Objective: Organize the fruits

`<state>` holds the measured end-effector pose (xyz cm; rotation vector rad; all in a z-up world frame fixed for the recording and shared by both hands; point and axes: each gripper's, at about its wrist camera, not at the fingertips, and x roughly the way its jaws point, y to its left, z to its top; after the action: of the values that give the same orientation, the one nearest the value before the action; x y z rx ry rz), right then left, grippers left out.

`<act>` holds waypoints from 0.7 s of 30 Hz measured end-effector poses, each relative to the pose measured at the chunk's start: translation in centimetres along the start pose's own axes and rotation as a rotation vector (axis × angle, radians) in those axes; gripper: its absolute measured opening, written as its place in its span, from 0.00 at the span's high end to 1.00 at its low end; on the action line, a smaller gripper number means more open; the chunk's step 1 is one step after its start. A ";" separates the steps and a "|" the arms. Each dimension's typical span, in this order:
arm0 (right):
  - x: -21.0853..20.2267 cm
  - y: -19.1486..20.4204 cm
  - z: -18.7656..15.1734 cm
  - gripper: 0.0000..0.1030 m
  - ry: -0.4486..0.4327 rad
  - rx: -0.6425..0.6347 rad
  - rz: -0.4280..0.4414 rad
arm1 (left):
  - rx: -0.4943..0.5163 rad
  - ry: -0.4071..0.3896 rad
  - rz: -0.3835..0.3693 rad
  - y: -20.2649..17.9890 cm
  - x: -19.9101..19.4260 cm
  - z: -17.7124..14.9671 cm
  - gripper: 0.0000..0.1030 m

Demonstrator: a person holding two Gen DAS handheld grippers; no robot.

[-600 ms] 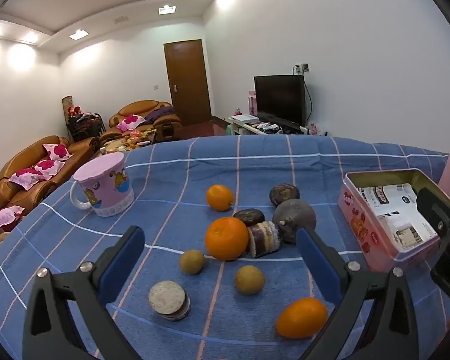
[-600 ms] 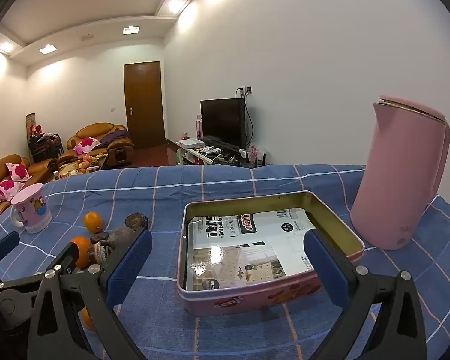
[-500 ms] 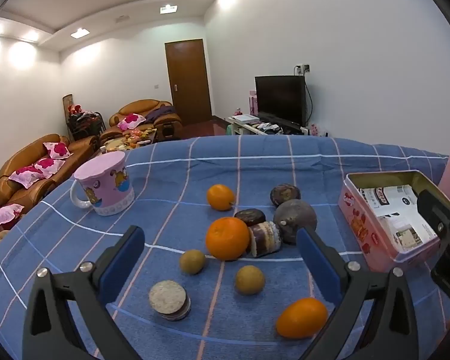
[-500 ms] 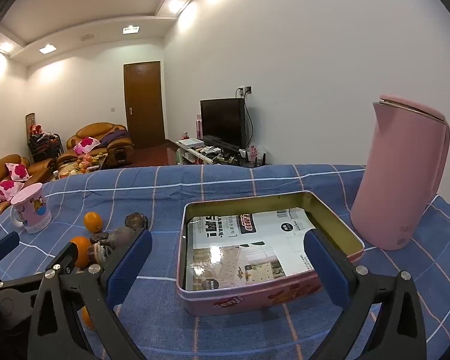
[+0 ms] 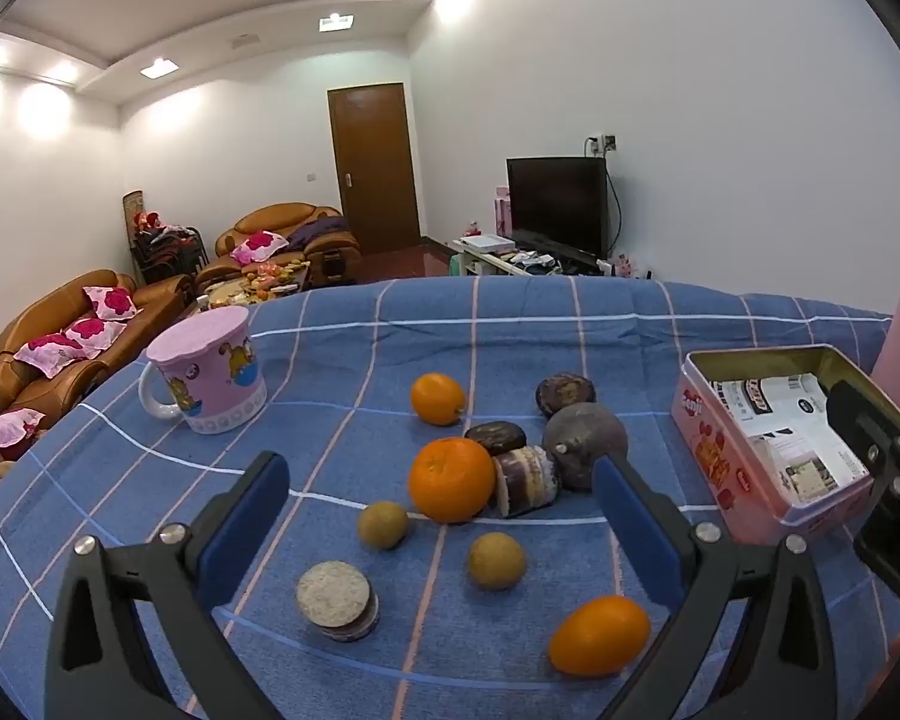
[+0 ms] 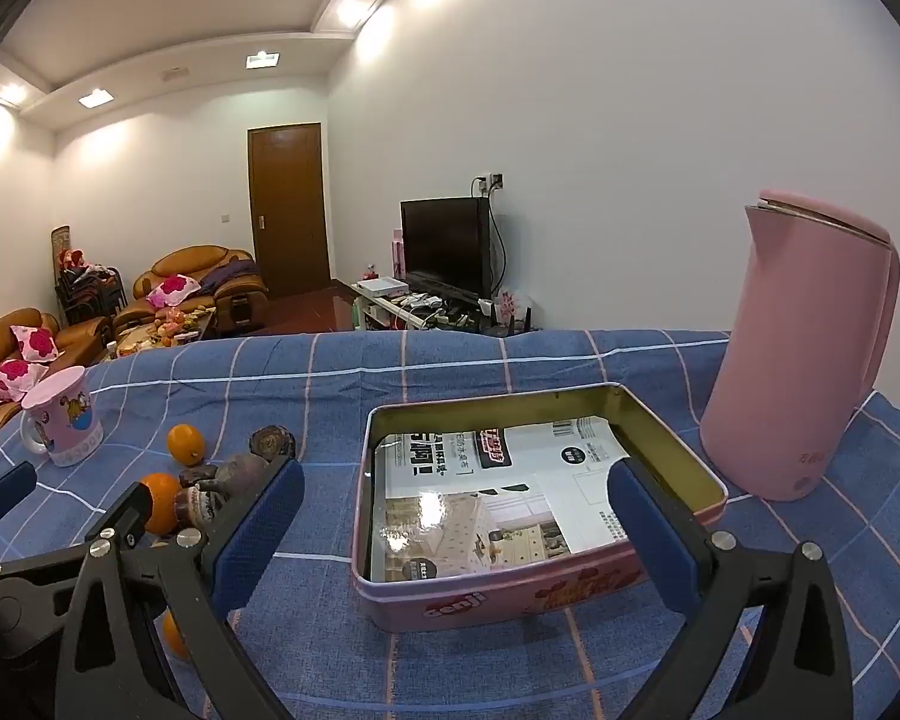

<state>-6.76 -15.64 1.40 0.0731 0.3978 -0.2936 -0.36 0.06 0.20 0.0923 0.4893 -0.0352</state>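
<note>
1. Left wrist view: almost nothing is seen to have changed over the last half second; the fruits lie where they lay, and the framing has barely shifted. The left gripper [image 5: 438, 516] is spread wide with nothing between its jaws, above the blue checked surface [image 5: 570, 330].
2. In the same view, the large orange [image 5: 450, 479] sits at centre frame, touching a dark wrapped cake [image 5: 525, 480]. A second orange [image 5: 438, 398] lies above it, and a third [image 5: 599, 635] at lower right. 2 small brown fruits [image 5: 383, 525] lie near the lower centre.
3. Right wrist view: the scene is likewise unchanged. The right gripper [image 6: 450, 528] is spread and empty, framing the pink tin [image 6: 510, 591] at centre.
4. Judged from this stillness, no fruit has yet been collected; the tin holds only printed paper.
</note>
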 end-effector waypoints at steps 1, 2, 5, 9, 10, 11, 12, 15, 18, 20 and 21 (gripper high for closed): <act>-0.1 -0.3 -0.1 0.01 0.000 0.000 0.000 | 0.000 0.001 0.000 0.0 -0.1 0.1 0.00; -0.1 -0.3 -0.1 0.01 0.000 0.000 0.000 | 0.000 0.002 0.000 0.0 -0.1 0.1 0.00; -0.3 0.2 0.0 0.01 0.000 0.001 0.002 | -0.001 0.002 -0.001 0.0 -0.1 0.1 0.00; -0.1 0.1 0.0 0.01 0.000 -0.001 0.005 | -0.001 0.003 -0.003 0.1 -0.1 0.1 0.00; -0.1 0.2 0.0 0.01 0.001 -0.003 0.004 | 0.000 0.005 -0.004 0.0 -0.1 0.1 0.00; 0.1 0.3 -0.1 0.01 0.001 -0.004 0.004 | 0.001 0.005 -0.004 0.0 0.0 0.1 0.00; -0.1 0.1 0.1 0.01 0.000 -0.003 0.005 | 0.001 0.005 -0.004 0.0 -0.1 0.2 0.00; -0.1 0.1 0.0 0.01 -0.002 -0.002 0.004 | -0.001 0.004 -0.005 0.0 -0.1 0.2 0.00; 0.0 0.2 0.0 0.01 -0.002 0.000 0.004 | -0.002 0.005 -0.006 0.0 -0.1 0.1 0.00; 0.0 0.2 -0.1 0.01 -0.002 0.000 0.006 | -0.001 0.005 -0.007 0.1 -0.1 0.1 0.00; 0.0 0.2 -0.1 0.01 -0.003 -0.001 0.007 | -0.001 0.005 -0.006 0.1 -0.1 0.1 0.00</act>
<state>-6.76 -15.44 1.36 0.0735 0.3947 -0.2868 -0.36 0.10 0.32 0.0901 0.4948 -0.0408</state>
